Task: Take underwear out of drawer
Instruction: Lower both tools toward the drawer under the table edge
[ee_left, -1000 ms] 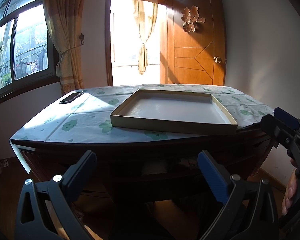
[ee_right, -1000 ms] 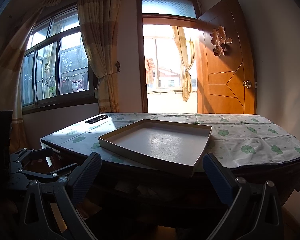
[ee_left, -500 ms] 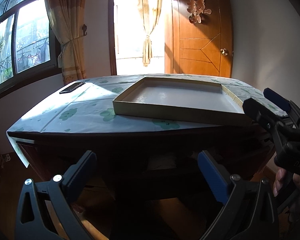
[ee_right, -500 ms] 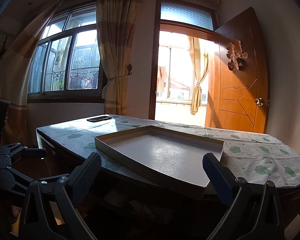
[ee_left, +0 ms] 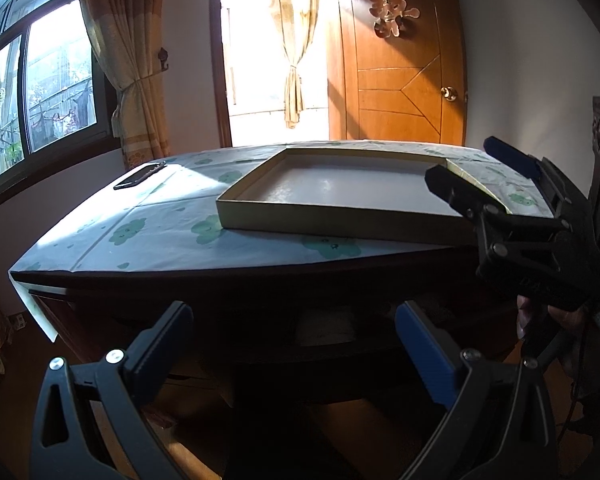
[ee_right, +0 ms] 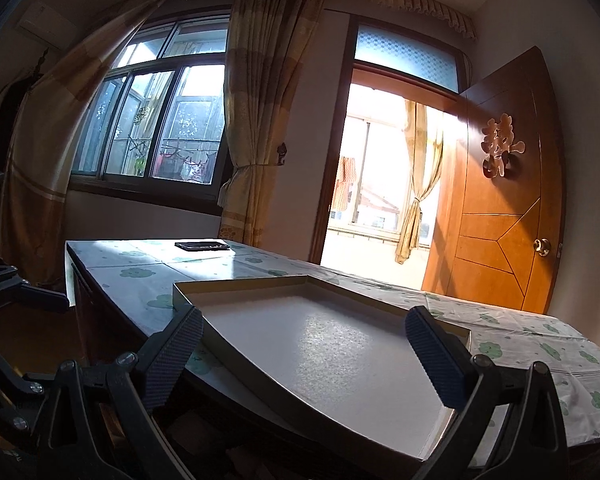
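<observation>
We are in a lived-in home room. A dark wooden tabletop (ee_left: 148,276) wears a white cloth printed with green flowers (ee_right: 540,344). Yellow tied-back curtains (ee_right: 260,128) frame a wide sliding window (ee_right: 160,128), and an orange wooden door with a brass knob (ee_left: 404,80) stands open onto a sunlit balcony (ee_right: 376,184) with hanging laundry.

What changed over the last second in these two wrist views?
The right gripper rose from beside the table's edge to above the shallow box; its own view now looks down into the box. The left gripper lifted only slightly, still low before the table. Both jaws stayed open, empty. Box and phone unmoved.
</observation>
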Available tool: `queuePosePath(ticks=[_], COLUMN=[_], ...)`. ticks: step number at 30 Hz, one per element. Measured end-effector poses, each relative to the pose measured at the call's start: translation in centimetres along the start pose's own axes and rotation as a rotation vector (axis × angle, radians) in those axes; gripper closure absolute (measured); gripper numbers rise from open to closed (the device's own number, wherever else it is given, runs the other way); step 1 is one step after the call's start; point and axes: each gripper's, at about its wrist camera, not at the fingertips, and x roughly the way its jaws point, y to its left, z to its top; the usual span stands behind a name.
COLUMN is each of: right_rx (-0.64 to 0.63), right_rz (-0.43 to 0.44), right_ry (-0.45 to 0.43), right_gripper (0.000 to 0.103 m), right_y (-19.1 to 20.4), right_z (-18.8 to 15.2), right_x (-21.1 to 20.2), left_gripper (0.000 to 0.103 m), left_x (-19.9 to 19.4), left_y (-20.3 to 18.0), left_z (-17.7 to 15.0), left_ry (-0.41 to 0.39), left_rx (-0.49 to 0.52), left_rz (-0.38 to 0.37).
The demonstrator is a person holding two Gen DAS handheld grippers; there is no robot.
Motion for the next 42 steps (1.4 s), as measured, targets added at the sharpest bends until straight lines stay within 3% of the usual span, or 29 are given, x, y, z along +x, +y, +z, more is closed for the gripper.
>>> queuePosePath(ticks=[15, 19, 25, 34, 38, 42], right_rx=[0.001, 0.022, 0.072, 0.077, 0.010, -0.053], right_rz=[-0.080, -0.051, -0.042, -0.008, 0.033, 0.042], right_ry=[0.057, 0.070, 0.044, -0.077, -0.131, -0.117], right_gripper=[0.001, 0.001, 0.001, 0.001, 0.001, 0.001], right_y=[-4.0, -4.3, -5.3, -5.4, -4.1, -3.0], right_z=[-1.8, -2.9, -3.5, -3.8, -3.4, -3.6], right_x=[3.5, 3.3, 2.6, 0.7, 0.1, 0.2], left_gripper=[0.000, 0.000, 0.000, 0.000, 0.000, 0.000], left_x=[0.7, 0.7, 0.8, 0.4, 0.4, 0.3], left_y=[-0.8, -0.9, -1.0, -1.4, -1.5, -1.6], left_z=[-0.4, -0.4, -0.5, -0.6, -0.6, -0.6], left_ry=[0.033, 0.040, 0.047, 0.041, 0.042, 0.044], left_rx=[0.030, 0.030, 0.034, 0.040, 0.040, 0.039], left_rz=[-0.005, -0.008, -0.015, -0.014, -0.015, -0.016])
